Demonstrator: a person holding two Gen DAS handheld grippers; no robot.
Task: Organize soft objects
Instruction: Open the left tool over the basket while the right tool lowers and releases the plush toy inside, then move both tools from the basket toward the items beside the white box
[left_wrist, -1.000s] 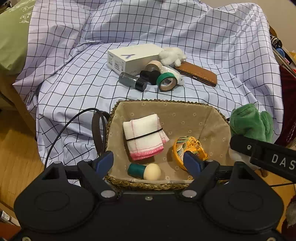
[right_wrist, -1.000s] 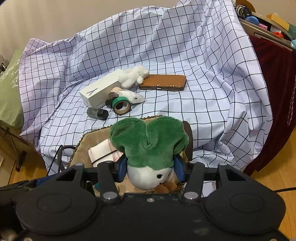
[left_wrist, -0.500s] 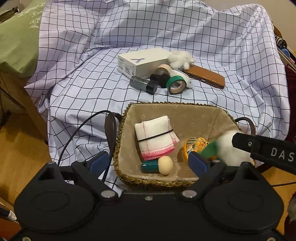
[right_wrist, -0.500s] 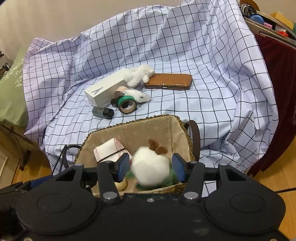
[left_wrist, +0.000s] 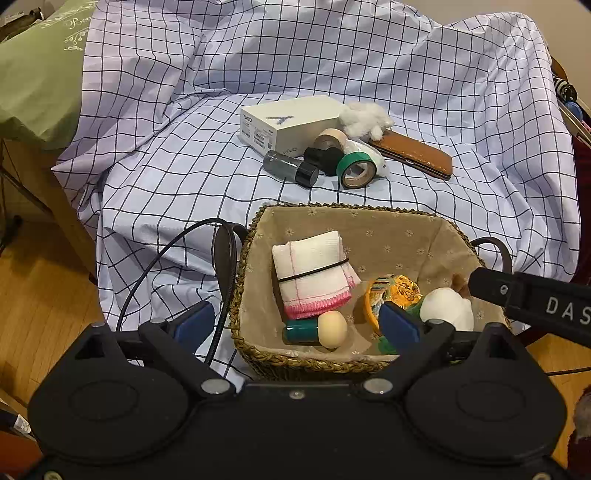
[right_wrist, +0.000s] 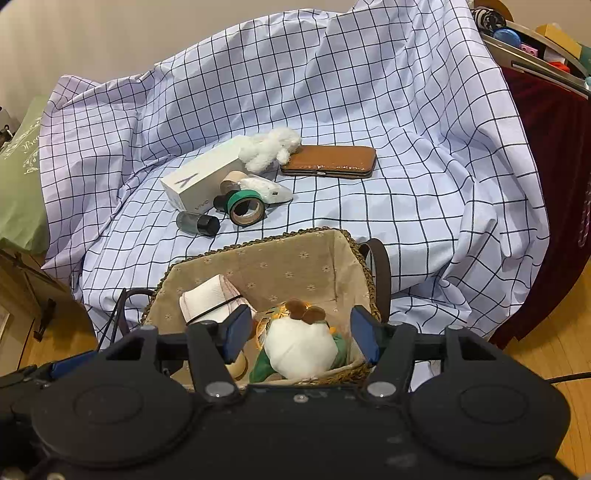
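White-green plush (right_wrist: 301, 349) | between opening right tool (right_wrist: 299, 332) pads, untouched | in basket (right_wrist: 258, 243)

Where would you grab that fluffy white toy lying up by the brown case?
Probably across the fluffy white toy's thick middle, coming down from above. It lies sprawled between the white box and the brown case, touching both, so the fingers have little room at those sides. Set them at its near and far edges instead; the soft pile should squash into a firm hold.
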